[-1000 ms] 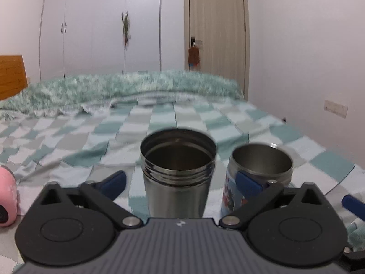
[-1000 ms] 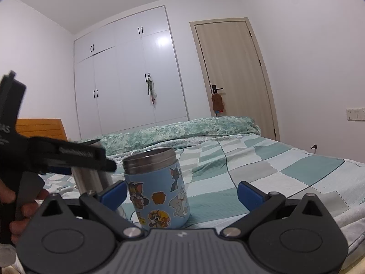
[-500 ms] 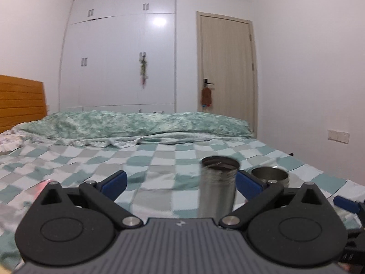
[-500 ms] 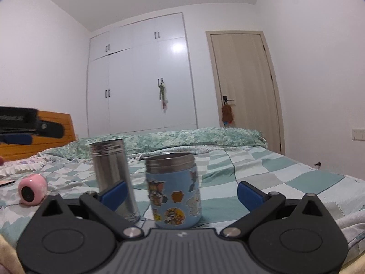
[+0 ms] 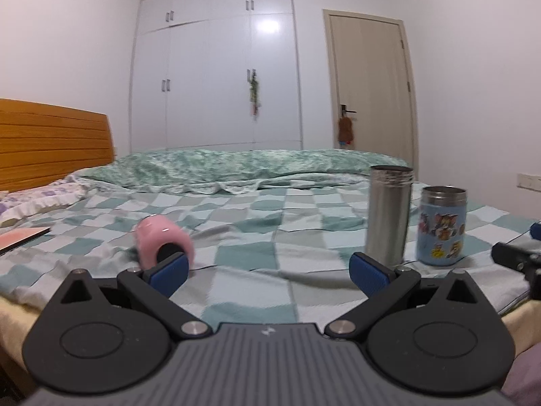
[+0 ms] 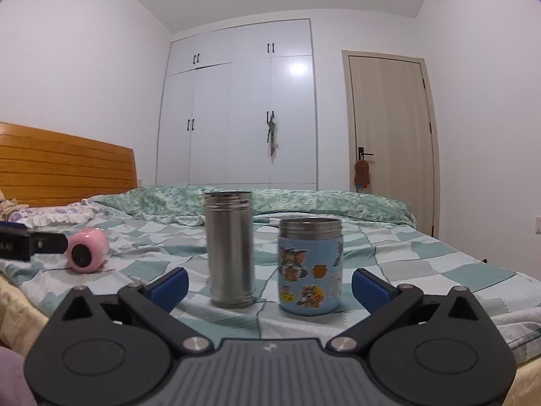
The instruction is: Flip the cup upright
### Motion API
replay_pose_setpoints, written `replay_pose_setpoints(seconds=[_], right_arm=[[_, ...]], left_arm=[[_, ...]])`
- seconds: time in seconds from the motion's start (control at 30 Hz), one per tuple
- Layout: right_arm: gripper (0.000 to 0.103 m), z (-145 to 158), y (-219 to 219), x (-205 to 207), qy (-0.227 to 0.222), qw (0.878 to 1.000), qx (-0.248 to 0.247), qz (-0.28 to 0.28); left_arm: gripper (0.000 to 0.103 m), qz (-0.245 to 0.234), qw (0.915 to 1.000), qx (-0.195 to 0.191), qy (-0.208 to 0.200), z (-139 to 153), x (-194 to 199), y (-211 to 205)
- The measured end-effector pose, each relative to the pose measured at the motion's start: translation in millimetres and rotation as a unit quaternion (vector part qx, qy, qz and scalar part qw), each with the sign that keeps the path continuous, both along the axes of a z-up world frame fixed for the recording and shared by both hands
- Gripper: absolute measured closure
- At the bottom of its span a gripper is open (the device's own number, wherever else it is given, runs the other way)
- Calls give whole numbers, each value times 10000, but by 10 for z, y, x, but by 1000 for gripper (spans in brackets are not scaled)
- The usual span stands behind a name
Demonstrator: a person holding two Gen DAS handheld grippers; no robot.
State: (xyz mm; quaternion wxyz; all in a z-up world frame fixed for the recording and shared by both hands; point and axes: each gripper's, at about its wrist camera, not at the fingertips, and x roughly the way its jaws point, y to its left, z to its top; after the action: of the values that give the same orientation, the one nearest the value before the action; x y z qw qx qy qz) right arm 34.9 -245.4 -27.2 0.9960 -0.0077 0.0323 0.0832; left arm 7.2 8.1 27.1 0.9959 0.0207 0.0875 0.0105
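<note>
On the checkered bedspread (image 6: 439,267), the steel flask (image 6: 230,248) and the blue cartoon cup (image 6: 310,265) both stand upright, mouths up, just beside each other, the cup at the flask's 3 o'clock. The right tool (image 6: 268,282) sits low before them, fingers spread wide, holding nothing. The left tool (image 5: 268,270) is likewise spread and empty, with a pink round gadget (image 5: 164,245) lying at its 10 o'clock.
</note>
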Motion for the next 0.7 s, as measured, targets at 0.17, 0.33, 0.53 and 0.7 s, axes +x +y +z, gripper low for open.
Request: replay_pose_setpoints(seconds=[0.17, 0.33, 0.53, 0.7], right_arm=[[0, -10, 116, -75, -13, 9999, -122, 7], [0, -17, 146, -76, 9, 9999, -117, 4], [0, -35, 199, -62, 29, 9998, -184, 49], [0, -39, 208, -63, 27, 9998, -186, 48]], left_arm=[[0, 222, 9996, -127, -92, -112, -70, 122], [0, 307, 9990, -272, -162, -170, -113, 217], [0, 354, 9984, -411, -138, -202, -103, 271], [0, 338, 9985, -413, -130, -213, -109, 270]])
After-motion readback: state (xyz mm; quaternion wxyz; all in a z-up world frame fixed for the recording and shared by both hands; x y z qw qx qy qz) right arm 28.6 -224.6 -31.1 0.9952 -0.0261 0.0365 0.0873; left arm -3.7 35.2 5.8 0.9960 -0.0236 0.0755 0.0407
